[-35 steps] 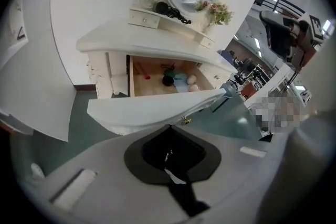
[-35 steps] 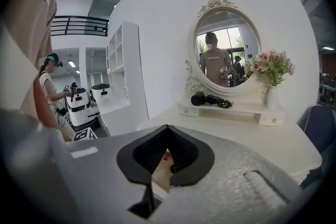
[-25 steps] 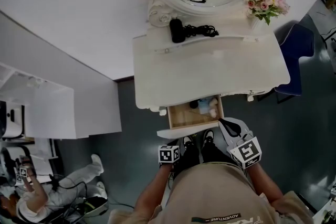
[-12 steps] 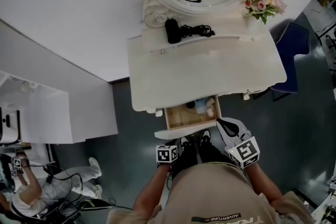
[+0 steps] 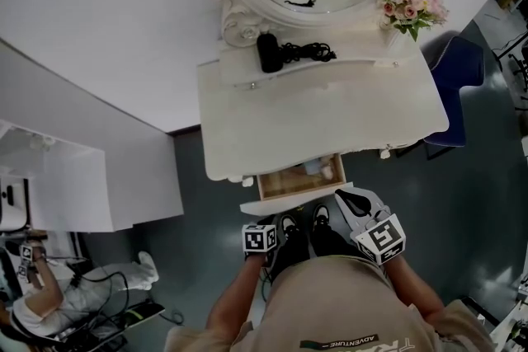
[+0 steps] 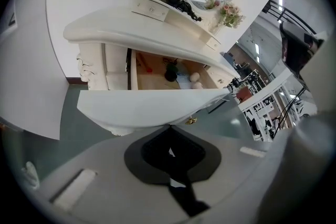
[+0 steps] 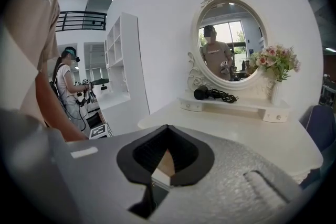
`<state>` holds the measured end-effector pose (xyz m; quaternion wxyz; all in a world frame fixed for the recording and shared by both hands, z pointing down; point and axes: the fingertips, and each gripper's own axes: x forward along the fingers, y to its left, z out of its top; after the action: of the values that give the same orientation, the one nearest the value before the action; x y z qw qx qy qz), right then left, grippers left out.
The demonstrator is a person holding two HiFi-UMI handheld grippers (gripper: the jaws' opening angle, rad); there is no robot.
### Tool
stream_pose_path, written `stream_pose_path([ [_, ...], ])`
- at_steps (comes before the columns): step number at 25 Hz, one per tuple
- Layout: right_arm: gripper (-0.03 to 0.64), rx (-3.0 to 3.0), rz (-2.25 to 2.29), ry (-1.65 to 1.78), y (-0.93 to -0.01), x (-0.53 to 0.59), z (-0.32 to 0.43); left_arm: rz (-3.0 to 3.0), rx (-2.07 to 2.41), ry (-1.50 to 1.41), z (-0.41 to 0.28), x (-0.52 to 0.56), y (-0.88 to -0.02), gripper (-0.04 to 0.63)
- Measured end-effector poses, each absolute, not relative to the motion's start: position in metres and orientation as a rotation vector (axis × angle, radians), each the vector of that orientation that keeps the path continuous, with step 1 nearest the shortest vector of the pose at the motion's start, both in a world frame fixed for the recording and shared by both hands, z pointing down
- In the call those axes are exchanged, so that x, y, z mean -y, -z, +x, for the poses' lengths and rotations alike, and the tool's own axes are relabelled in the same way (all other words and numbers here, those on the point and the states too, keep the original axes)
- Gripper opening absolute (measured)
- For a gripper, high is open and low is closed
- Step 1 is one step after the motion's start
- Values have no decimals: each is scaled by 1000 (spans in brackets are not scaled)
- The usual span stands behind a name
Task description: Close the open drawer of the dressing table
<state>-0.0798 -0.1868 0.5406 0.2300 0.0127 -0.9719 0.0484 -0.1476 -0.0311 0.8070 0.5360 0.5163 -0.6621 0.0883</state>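
Left gripper (image 6: 169,128) held low in front of the person, jaws pressed together, tips at the front panel of the white, wood-lined drawer (image 5: 294,199) (part open beneath the cream dressing table (image 5: 322,107)). Right gripper (image 5: 346,196) raised beside the drawer's right end, jaws likewise together, empty.

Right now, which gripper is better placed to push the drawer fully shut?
Left. The left gripper is right at the drawer front; the right gripper points above the tabletop toward the mirror.
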Motion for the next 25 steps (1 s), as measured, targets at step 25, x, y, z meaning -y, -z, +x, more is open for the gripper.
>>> stream_pose_path([
  [25,2,2661,122,-179,-547,226,-105,1219,1652,-204,-243,94,-801,18],
])
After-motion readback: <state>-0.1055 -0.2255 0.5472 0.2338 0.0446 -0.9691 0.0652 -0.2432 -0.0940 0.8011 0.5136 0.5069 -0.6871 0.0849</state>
